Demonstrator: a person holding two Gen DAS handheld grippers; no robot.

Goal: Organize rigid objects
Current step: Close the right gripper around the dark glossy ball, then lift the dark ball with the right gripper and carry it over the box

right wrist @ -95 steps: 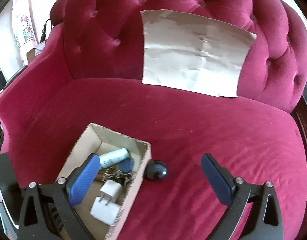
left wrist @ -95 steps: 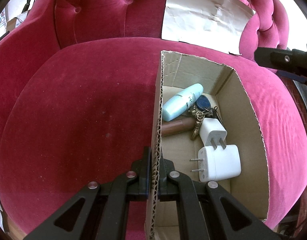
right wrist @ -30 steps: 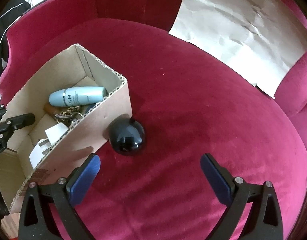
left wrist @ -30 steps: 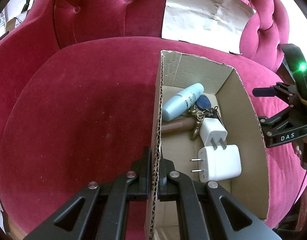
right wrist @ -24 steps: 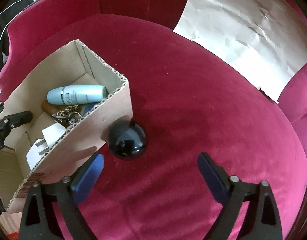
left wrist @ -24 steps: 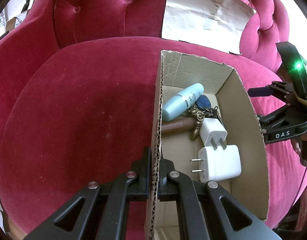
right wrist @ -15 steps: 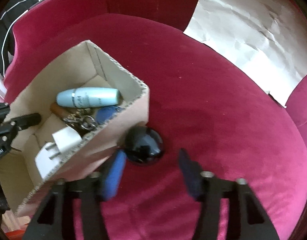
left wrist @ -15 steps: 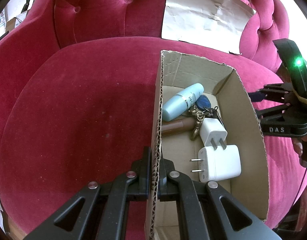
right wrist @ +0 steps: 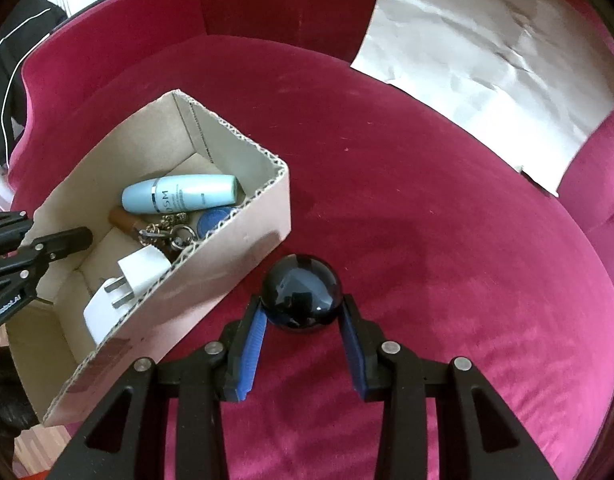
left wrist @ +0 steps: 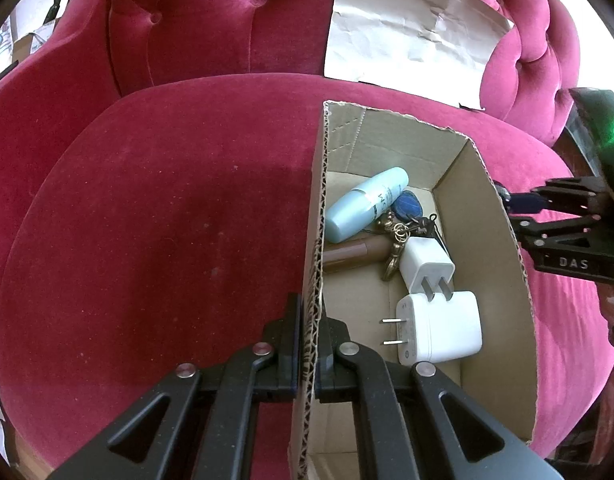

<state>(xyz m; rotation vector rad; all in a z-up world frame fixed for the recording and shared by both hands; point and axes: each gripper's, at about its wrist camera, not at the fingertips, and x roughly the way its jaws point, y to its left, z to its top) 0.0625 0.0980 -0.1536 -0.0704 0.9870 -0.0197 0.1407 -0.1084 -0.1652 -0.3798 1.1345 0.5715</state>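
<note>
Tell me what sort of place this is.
Most likely a home living room or bedroom. The work surface is a tufted crimson velvet sofa, and a cardboard box on its seat holds household odds: a white charger, keys and a lotion bottle.

Cardboard box (right wrist: 243, 240) wall stands just left of the ball (right wrist: 301, 298); cushion (right wrist: 447, 240) rightward seems clear.

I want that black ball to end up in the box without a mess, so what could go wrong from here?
1. The ball is round and glossy, and the right gripper pinches it only near the tips, so it may squirt out.
2. The left gripper clamps just one thin wall of the box; a bump could tip it on the soft sofa.
</note>
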